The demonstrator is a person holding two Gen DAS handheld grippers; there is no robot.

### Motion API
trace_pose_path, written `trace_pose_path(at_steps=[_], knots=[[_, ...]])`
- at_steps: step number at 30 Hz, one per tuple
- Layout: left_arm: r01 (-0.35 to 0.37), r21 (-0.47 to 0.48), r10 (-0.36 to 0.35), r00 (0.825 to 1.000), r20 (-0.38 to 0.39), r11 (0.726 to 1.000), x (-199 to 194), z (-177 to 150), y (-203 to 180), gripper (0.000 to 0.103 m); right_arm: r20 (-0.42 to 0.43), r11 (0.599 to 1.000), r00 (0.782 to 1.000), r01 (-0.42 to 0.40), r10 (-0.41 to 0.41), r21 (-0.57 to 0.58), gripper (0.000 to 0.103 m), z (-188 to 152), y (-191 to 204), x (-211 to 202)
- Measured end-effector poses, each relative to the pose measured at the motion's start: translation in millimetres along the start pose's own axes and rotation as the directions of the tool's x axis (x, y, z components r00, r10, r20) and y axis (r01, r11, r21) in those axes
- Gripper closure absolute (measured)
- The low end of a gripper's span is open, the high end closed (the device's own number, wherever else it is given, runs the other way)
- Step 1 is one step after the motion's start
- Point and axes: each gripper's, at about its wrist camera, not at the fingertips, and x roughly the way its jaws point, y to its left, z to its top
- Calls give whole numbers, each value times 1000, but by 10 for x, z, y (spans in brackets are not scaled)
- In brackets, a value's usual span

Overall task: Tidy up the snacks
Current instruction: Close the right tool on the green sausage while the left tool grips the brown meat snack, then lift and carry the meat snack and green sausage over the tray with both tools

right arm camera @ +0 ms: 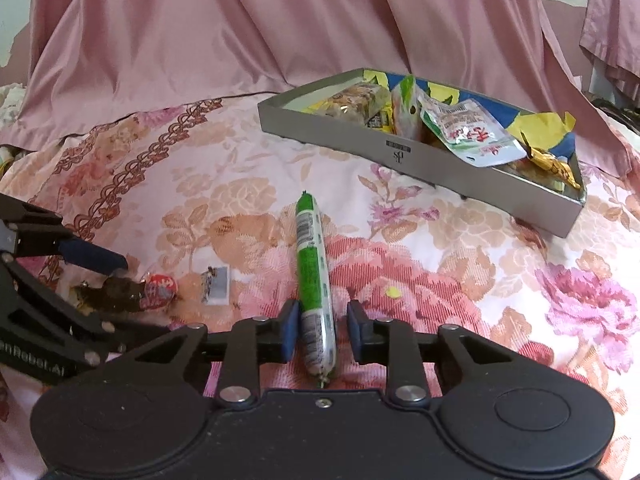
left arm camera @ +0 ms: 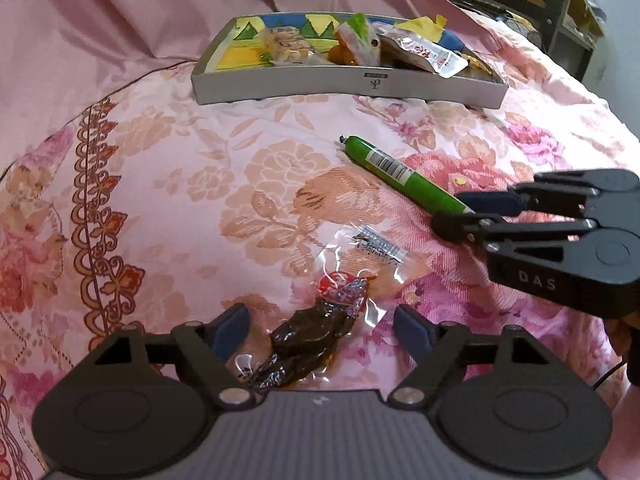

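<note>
A green sausage stick (right arm camera: 313,276) lies on the floral bedspread; it also shows in the left wrist view (left arm camera: 404,174). My right gripper (right arm camera: 322,332) is open, its blue pads on either side of the stick's near end, with a small gap on the right. A clear packet of dark brown snack (left arm camera: 316,336) with a red label lies between the pads of my open left gripper (left arm camera: 322,328); it also shows in the right wrist view (right arm camera: 132,290). A grey tray (left arm camera: 344,86) holding several snack packets sits beyond both; it also shows in the right wrist view (right arm camera: 384,146).
The pink floral bedspread (left arm camera: 160,184) covers the whole surface. Pink fabric (right arm camera: 240,32) hangs behind the tray. Dark shelving (left arm camera: 552,4) stands at the far right.
</note>
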Motion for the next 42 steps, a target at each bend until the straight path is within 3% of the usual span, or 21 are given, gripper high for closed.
trace_pose_path(at_steps=[6,12,18,22,27,42], knots=[[-10,34,10,1000,16,999,-21,-14,-46,33,18,999,1000,11,-10,-48,72,31,33,63],[-22,61,20,999,32,998,-65,-44,-135,46,31,994,999,33,-30,-107,83,24,114,38],[-16,7,16,998,66,1000,-118,-66,-69,53,52,983,996,74,-66,-167,84,-4,193,19],[-16,-35,19,997,76,999,-131,-73,-11,53,78,964,990,130,-115,-230,84,-29,253,11],[-22,-55,27,994,101,998,-177,-78,11,53,98,958,983,173,-154,-231,84,-26,228,9],[-37,-155,65,981,182,987,-260,-53,121,53,182,926,963,245,-198,-288,84,-23,296,-58]])
